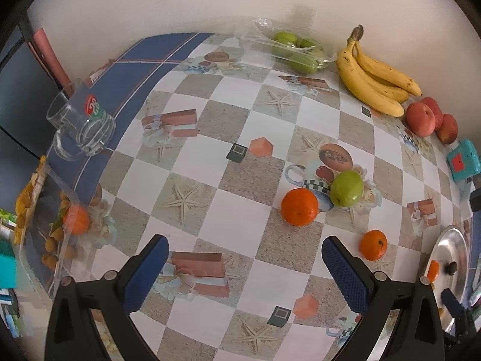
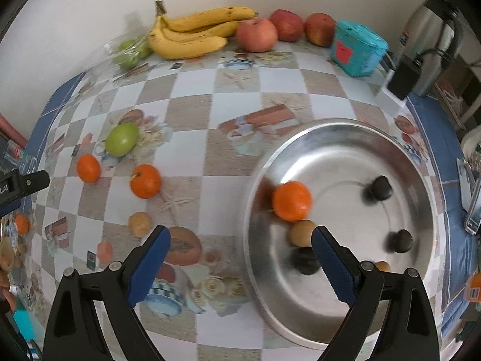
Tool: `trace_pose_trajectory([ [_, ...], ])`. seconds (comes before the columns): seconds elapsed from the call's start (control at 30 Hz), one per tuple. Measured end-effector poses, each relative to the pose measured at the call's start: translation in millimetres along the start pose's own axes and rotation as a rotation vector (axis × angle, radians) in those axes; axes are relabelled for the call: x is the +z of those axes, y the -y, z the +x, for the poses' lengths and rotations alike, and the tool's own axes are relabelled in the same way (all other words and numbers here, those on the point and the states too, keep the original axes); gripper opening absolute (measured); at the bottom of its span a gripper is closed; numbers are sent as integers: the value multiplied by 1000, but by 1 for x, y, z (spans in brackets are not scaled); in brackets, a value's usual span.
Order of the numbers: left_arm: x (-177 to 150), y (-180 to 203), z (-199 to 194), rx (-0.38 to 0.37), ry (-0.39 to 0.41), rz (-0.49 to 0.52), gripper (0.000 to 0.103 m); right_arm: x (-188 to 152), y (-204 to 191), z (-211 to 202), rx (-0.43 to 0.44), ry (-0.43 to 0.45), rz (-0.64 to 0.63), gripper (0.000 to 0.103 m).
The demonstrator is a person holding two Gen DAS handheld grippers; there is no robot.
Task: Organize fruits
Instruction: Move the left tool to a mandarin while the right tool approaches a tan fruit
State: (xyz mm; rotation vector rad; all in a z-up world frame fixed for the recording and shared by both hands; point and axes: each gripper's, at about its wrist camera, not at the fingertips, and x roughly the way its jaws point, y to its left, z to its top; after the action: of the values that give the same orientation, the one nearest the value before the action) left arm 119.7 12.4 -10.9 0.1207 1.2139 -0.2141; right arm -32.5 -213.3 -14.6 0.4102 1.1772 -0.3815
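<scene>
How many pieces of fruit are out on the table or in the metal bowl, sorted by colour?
Orange: 3, one in the bowl and two on the table
Loose green: 1
Red: 3
Yellow bananas: 3, in one bunch
Dark, in the bowl: 3
Brown: 2
Total: 15, not counting the bagged green fruit, which cannot be counted.

Three bananas, three red apples, three loose oranges.
</scene>
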Motion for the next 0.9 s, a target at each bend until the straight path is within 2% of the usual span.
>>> trace_pose_trajectory([
  [0.4, 5, -26, 11, -6, -16, -41, 103, 2, -43, 7, 76, 4, -35, 95],
  [0.9, 4, -19, 35, -42, -52, -25, 103, -6, -66, 39, 70, -69, -62, 95],
])
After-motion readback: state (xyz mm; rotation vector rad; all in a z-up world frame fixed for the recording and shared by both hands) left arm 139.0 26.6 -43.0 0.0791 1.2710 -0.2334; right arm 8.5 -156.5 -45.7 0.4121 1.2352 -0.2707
